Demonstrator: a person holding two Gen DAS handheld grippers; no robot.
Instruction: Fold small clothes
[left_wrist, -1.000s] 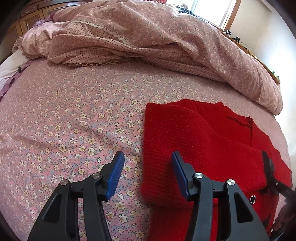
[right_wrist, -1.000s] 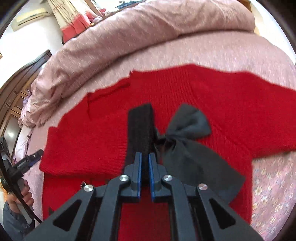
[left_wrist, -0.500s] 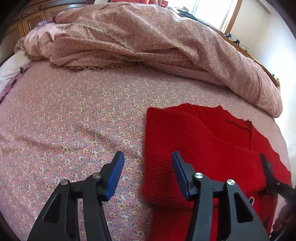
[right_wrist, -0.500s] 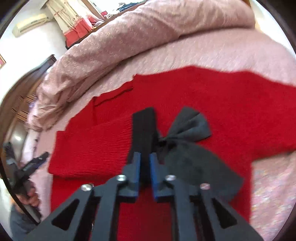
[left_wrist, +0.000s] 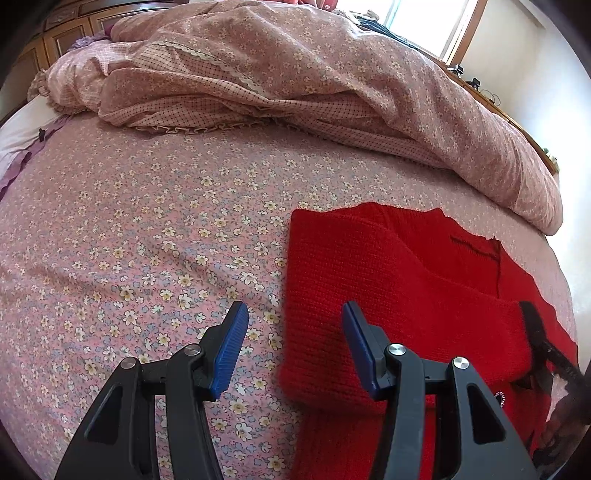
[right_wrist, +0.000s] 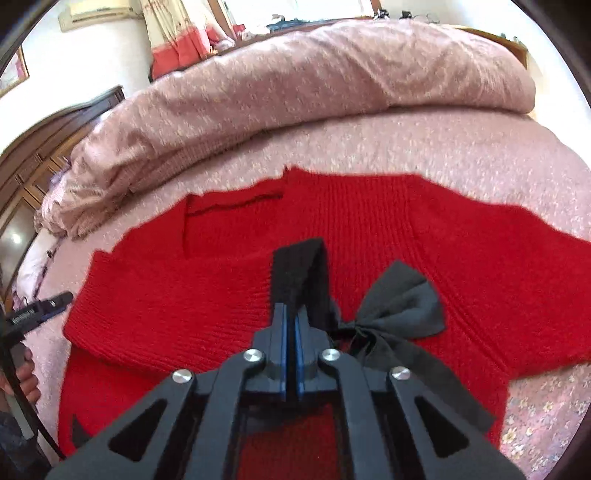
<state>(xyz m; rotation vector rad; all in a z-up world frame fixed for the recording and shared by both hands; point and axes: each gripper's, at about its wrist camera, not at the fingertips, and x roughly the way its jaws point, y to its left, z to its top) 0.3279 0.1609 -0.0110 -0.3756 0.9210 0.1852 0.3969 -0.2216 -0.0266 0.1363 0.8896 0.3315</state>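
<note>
A red knit sweater lies flat on the floral bedsheet, one sleeve folded across its front. The sleeve ends in a black cuff beside a black bow. My right gripper is shut on the cuff's near end, and the cuff tents up slightly from its pads. My left gripper stands open over the sweater's left folded edge. One of its fingers is above the red knit and the other above the sheet, with nothing pinched.
A bunched pink floral duvet runs along the far side of the bed. Wooden cabinets stand at the left and a bright window at the back. A person's hand holds the left gripper's handle at the right wrist view's left edge.
The right gripper's jaws parted a little, then closed again on the black cuff while the gripper rolled and shifted slightly. The cuff now stands a bit raised. The left gripper has stayed put.
</note>
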